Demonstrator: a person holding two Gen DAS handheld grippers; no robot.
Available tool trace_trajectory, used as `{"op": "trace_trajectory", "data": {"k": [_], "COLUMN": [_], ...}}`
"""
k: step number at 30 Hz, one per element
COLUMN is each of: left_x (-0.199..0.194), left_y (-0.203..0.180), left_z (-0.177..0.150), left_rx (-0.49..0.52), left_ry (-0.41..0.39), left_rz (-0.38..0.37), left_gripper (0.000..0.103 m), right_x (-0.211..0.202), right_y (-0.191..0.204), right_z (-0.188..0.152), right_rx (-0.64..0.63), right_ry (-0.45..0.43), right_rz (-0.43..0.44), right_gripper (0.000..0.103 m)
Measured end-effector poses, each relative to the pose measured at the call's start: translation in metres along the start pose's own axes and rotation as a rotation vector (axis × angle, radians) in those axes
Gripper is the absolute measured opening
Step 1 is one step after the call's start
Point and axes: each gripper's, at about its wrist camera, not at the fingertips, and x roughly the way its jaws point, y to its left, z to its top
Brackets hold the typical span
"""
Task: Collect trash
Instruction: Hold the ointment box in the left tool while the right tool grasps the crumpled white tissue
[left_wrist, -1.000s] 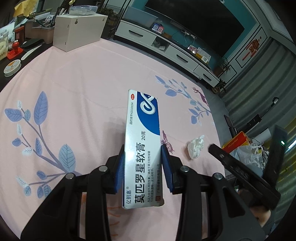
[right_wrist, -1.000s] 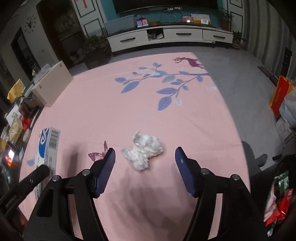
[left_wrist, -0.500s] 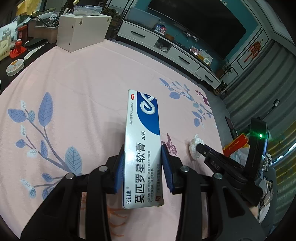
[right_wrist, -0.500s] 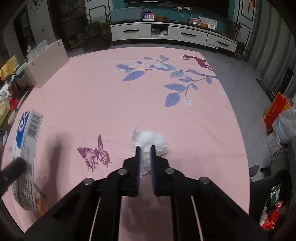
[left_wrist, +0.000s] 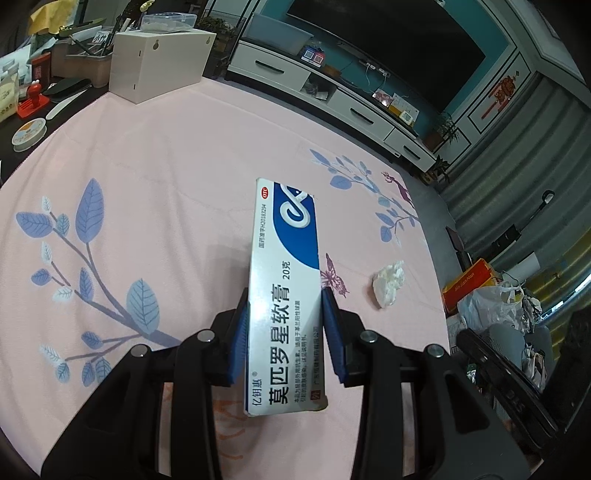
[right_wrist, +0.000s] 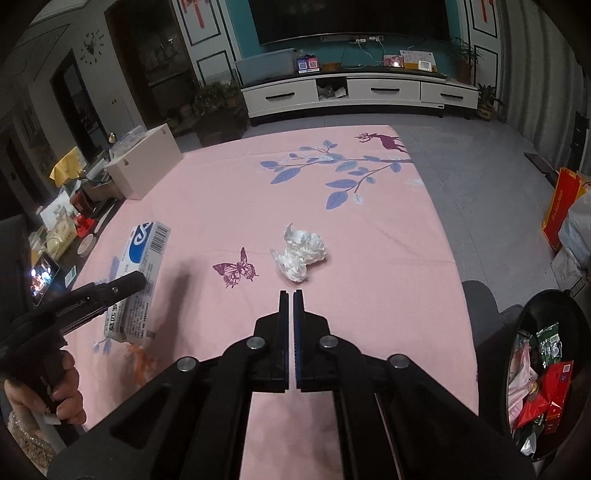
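1. Pink tablecloth (right_wrist: 229, 192) with blue leaf sprigs and a purple butterfly print (right_wrist: 235, 268) covers the whole table, and behind it there's a long white TV cabinet (right_wrist: 369, 92) against a teal wall.
2. Left gripper (left_wrist: 284, 328) has its blue pads clamped on the long sides of a white-and-blue cardboard ointment box (left_wrist: 284, 284). The box points away from the camera, toward the table's middle; can't really tell if it's lifted or resting on the cloth.
3. Right gripper (right_wrist: 291, 295) has its jaws pretty much pinched together with just a thin slit between them and nothing caught in there.
4. Crumpled white tissue wad (right_wrist: 301, 254) sits on the cloth just ahead of the right gripper's tips, not touching them, beside the butterfly print and nearer the table's right edge.
5. From the right wrist view the ointment box (right_wrist: 142, 280) is off by the left edge of the table.
6. Round black trash bin (right_wrist: 546, 373) with colourful wrappers inside stands off the table's near right corner.
7. Pale wooden box (left_wrist: 159, 62) sits at the far left corner, next to desk clutter.
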Motion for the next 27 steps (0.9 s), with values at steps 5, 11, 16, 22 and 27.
{"op": "trace_trajectory", "data": {"k": [5, 11, 16, 22, 27], "left_x": [0.000, -0.004, -0.010, -0.016, -0.019], "left_y": [0.000, 0.002, 0.011, 0.016, 0.018], "left_z": [-0.007, -0.010, -0.008, -0.007, -0.006], "left_rx": [0.004, 0.024, 0.014, 0.004, 0.000], "left_ry": [0.014, 0.014, 0.006, -0.001, -0.004], "left_rz": [0.005, 0.017, 0.022, 0.016, 0.005], "left_gripper": [0.038, 0.038, 0.038, 0.038, 0.038], "right_x": [0.015, 0.058, 0.099, 0.130, 0.142], "right_y": [0.000, 0.009, 0.016, 0.018, 0.019], "right_z": [-0.001, 0.012, 0.035, 0.044, 0.043], "right_rx": [-0.009, -0.016, -0.013, 0.019, -0.015], "right_ry": [0.028, 0.075, 0.116, 0.159, 0.157], "right_rz": [-0.050, -0.108, -0.146, -0.180, -0.270], "right_gripper": [0.009, 0.058, 0.058, 0.051, 0.033]}}
